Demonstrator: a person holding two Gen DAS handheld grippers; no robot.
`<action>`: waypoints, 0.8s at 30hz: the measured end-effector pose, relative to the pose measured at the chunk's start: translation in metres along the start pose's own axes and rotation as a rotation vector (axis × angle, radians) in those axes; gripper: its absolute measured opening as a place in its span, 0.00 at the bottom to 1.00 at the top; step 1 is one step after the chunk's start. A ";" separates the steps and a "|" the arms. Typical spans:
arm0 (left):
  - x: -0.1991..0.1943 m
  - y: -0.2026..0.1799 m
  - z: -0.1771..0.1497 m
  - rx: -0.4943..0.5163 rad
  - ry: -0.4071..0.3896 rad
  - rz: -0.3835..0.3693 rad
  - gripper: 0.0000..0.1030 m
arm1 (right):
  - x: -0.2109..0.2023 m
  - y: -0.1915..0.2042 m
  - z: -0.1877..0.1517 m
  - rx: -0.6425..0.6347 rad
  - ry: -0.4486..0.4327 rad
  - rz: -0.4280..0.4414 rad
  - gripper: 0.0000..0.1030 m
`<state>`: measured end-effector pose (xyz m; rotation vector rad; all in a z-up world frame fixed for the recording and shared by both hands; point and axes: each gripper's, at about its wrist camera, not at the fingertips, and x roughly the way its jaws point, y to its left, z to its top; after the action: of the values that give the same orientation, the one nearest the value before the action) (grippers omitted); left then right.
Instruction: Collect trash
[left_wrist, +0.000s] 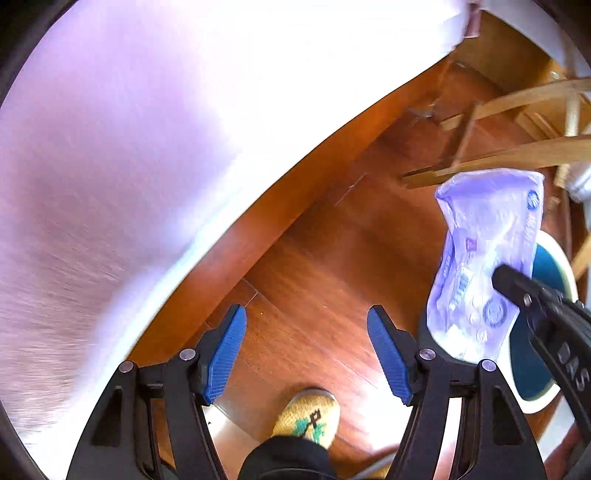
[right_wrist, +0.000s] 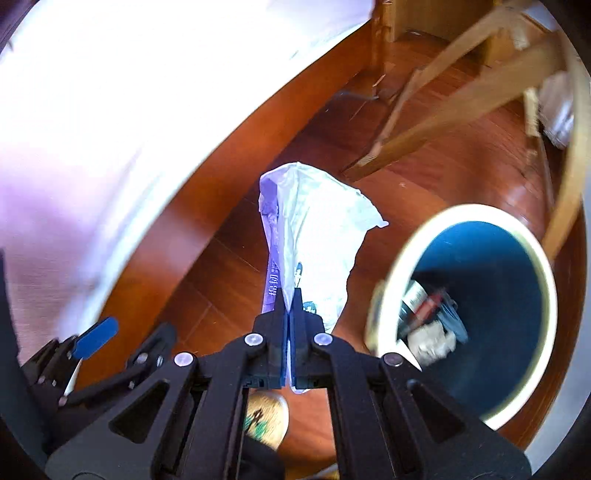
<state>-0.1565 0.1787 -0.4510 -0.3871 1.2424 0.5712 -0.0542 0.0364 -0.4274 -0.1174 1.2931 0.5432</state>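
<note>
Holding a crumpled white-and-lilac plastic wrapper (right_wrist: 314, 236) pinched flat between its closed pads, the right hand-held gripper (right_wrist: 288, 295) has the piece lifted clear of the wooden floor (right_wrist: 229, 258). Wrapper position: dead centre of the right wrist view, with the bin (right_wrist: 543, 266) at roughly 4 o'clock from it, near but not yet beneath it. Left hand-held gripper (left_wrist: 306, 350): jaws standing apart, nothing between them. Bin contents: several discarded items lie at the bottom, among them a pale crumpled wad (right_wrist: 430, 341) and some dark packaging, not further identifiable. Assessment: collection is partly done; this wrapper is picked up but remains to be carried over the rim and dropped.
</note>
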 end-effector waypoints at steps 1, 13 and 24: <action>-0.013 -0.006 0.003 0.016 -0.005 -0.014 0.68 | -0.016 -0.005 -0.001 0.023 -0.004 -0.003 0.00; -0.102 -0.120 0.033 0.285 -0.131 -0.184 0.68 | -0.094 -0.101 -0.009 0.267 -0.035 -0.170 0.00; -0.122 -0.173 0.050 0.393 -0.096 -0.213 0.81 | -0.110 -0.157 -0.022 0.445 -0.040 -0.172 0.37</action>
<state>-0.0402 0.0444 -0.3250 -0.1551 1.1711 0.1543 -0.0221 -0.1431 -0.3643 0.1510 1.3213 0.1034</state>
